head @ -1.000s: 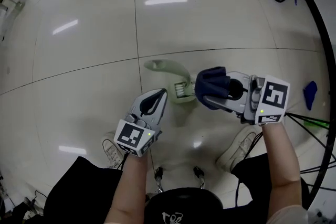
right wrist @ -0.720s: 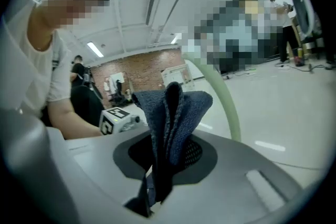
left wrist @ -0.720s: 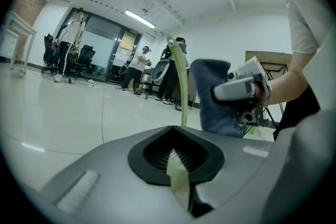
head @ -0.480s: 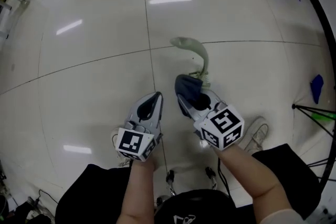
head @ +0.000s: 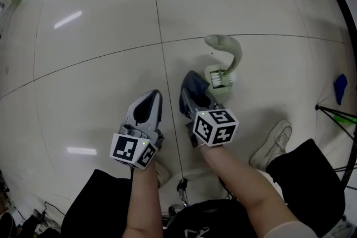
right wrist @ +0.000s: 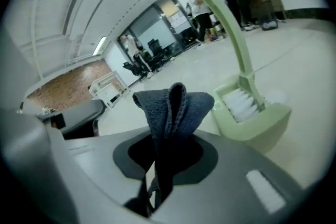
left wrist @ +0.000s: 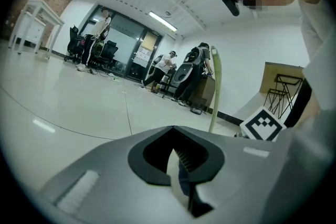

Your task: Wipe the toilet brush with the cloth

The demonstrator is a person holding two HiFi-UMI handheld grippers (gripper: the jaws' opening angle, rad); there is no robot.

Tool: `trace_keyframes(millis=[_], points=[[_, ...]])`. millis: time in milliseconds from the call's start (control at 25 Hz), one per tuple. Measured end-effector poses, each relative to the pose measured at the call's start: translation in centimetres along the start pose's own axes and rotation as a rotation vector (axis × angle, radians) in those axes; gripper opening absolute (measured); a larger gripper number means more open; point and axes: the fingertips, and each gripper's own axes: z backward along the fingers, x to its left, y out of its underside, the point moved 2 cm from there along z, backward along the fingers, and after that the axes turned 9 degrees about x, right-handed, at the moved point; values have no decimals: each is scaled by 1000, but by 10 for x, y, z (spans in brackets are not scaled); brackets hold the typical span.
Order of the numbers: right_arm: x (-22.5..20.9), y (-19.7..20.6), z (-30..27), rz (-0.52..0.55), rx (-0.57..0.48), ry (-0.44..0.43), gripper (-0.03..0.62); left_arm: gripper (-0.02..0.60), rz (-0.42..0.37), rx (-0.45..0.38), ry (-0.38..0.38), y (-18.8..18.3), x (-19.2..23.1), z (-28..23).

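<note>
We stand on a shiny pale floor and hold a claw in each hand. Our right claw is squeezed shut on the cloth. The cloth is dark blue and folded. In the right gripper view, the right claw pinches the cloth tight. A soft hump of it stands up out of the tips.

The toilet brush stands on the floor just ahead of the right claw and a bit to its right. It is pale green. Its handle bends over at the top like a hook. Its white bristles sit in a boxy green bottom part. The cloth is very near that bottom part, but we cannot tell if it touches.

Our left claw is beside the right one and points forward over the floor. In the left gripper view, the left claw has its two sides closed together and holds nothing. The thin green handle shows past it. So does the black-and-white cube on the right claw.

One white shoe is on the floor at the right.
</note>
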Motion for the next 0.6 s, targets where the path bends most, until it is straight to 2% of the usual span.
trace_keyframes(millis=[120,240,400,600], points=[[-20,7,-9,-153,-14,40,61,6,-9,28,8,6,7,-4],[-36,25,-13,-252,0,75,61,6,1,40,21,10,7,-7],[-52,39,-9,-280,13,115,61,6,-18,66,45,15,1,-13],[-64,63,9,-328,54,169,61,6,4,64,66,19,-6,-17]])
